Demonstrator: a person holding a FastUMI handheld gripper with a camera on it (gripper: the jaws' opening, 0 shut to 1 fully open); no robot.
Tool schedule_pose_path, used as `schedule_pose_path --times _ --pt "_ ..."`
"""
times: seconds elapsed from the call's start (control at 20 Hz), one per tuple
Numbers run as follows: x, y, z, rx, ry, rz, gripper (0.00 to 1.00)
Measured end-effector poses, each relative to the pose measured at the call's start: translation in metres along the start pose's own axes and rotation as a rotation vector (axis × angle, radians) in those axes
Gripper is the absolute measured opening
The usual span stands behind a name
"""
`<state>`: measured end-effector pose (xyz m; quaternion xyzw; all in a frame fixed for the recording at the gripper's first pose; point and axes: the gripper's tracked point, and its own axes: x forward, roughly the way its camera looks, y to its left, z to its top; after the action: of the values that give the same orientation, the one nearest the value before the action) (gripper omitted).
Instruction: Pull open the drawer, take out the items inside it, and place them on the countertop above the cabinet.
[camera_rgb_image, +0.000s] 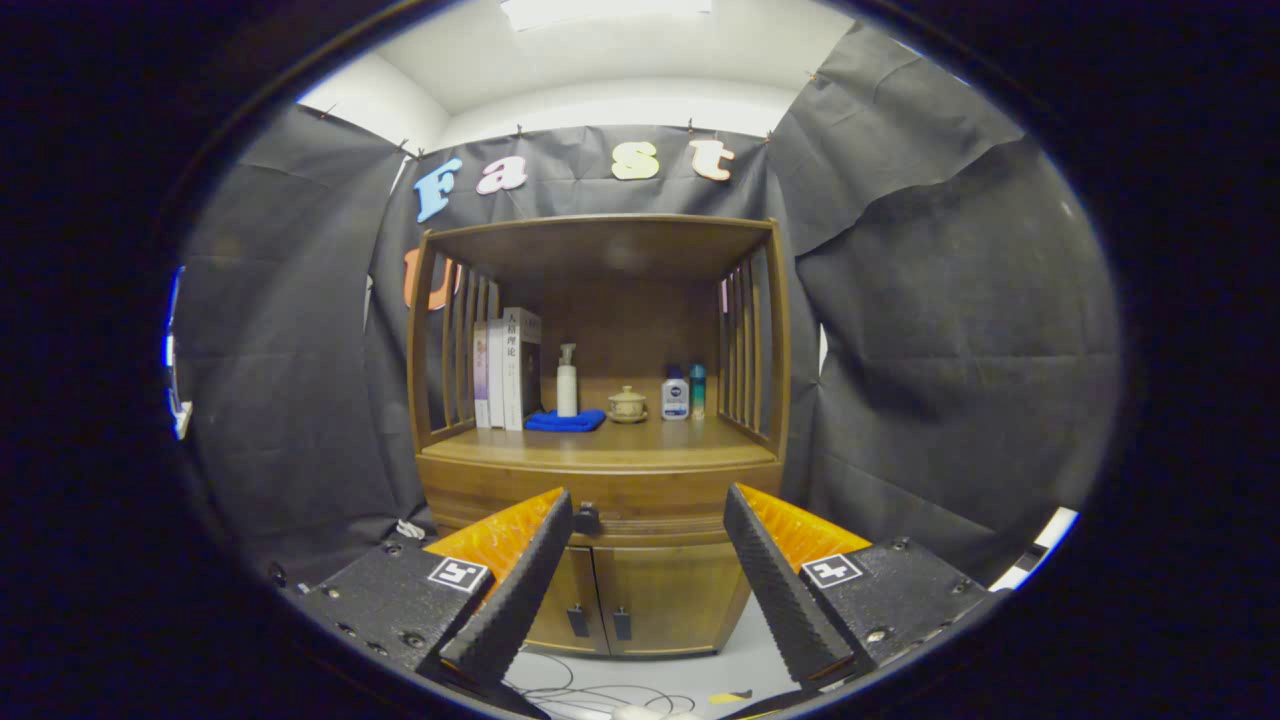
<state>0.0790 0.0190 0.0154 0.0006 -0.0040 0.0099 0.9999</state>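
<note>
A wooden cabinet (600, 470) stands some way ahead against the booth wall. Its drawer (650, 495) is closed, with a small dark knob (587, 518) just right of my left finger's tip. Above the drawer lies the countertop (640, 445), under an open shelf frame. My gripper (648, 510) is open, well short of the cabinet, and nothing sits between its black ribbed fingers (515, 590). The drawer front and the two lower doors (640, 600) show in the gap between them. The drawer's contents are hidden.
On the countertop stand several books (505, 370), a white pump bottle (567, 382) on a blue cloth (566, 421), a small lidded pot (627, 405) and two small bottles (684, 395). Cables (590, 690) lie on the floor before the cabinet.
</note>
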Motion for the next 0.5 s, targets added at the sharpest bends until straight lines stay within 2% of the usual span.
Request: schedule_pose_path --times 0.15,0.5 --pt "0.047 0.015 -0.006 0.002 0.007 0.015 0.99" --pt "0.143 0.054 -0.072 -0.043 0.102 0.035 0.99"
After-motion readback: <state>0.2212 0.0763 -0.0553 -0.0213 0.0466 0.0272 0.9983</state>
